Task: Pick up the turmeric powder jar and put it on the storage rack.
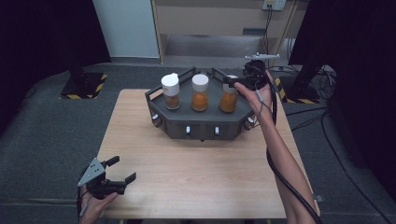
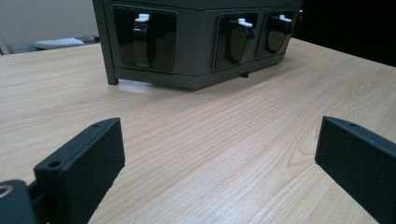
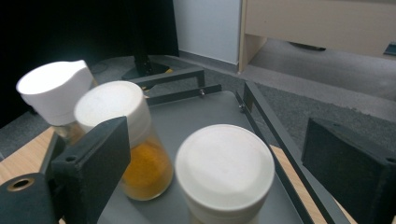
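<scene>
The right gripper (image 3: 219,163) is held above the right end of the dark tray (image 1: 201,123), jaws spread wide, with nothing pressed between them. The nearest white-capped jar (image 3: 224,175) sits just below and between the jaws, upright on the tray's right side; this looks like a jar just set down or about to be taken. Two further jars, a middle jar (image 1: 200,92) and a left jar (image 1: 171,91), stand in a row on the same tray, each holding orange-brown powder. The left gripper (image 1: 119,170) is parked low over the wooden table (image 1: 196,177), jaws wide and empty, well apart from the tray, presumably waiting. No label, brand or writing can be read on jars or tray.
</scene>
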The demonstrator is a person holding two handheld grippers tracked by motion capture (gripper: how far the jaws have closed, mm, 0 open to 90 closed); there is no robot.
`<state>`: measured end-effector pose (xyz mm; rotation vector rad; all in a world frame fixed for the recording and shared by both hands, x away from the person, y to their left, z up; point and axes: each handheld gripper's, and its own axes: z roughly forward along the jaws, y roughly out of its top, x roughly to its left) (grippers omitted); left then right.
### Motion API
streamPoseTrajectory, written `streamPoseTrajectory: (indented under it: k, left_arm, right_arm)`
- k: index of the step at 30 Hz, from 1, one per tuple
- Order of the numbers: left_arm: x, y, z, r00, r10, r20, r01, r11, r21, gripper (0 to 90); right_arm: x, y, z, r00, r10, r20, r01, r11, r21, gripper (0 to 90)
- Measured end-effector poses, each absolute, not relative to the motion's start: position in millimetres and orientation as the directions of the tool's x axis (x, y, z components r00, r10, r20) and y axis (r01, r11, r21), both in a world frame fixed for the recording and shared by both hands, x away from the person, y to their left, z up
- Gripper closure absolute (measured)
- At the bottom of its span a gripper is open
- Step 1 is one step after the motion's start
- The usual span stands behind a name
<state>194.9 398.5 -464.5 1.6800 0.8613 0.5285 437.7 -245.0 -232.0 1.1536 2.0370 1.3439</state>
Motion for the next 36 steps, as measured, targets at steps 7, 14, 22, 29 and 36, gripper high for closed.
streamPoseTrajectory:
  k: [7,14,22,29,36]
  left_arm:
    - [195,399,-465,0.630,0.771,-0.090,0.272,-0.111,0.956,0.5]
    - [195,399,-465,0.628,0.772,-0.096,0.274,-0.104,0.956,0.5]
    - [196,399,-466,0.621,0.777,-0.104,0.279,-0.096,0.955,0.4]
    - [198,397,-466,0.625,0.774,-0.097,0.281,-0.107,0.954,0.4]
    - [197,399,-466,0.625,0.775,-0.099,0.283,-0.107,0.953,0.5]
  right_arm:
    - [423,-249,-224,-0.591,0.803,0.078,0.368,0.183,0.912,7.9]
    - [403,-250,-215,-0.630,0.774,0.055,0.331,0.203,0.922,7.8]
    - [381,-255,-212,-0.669,0.742,0.043,0.310,0.226,0.923,7.7]
    - [362,-264,-219,-0.677,0.735,0.032,0.302,0.238,0.923,7.2]
    - [333,-278,-228,-0.674,0.739,0.010,0.278,0.242,0.930,7.0]
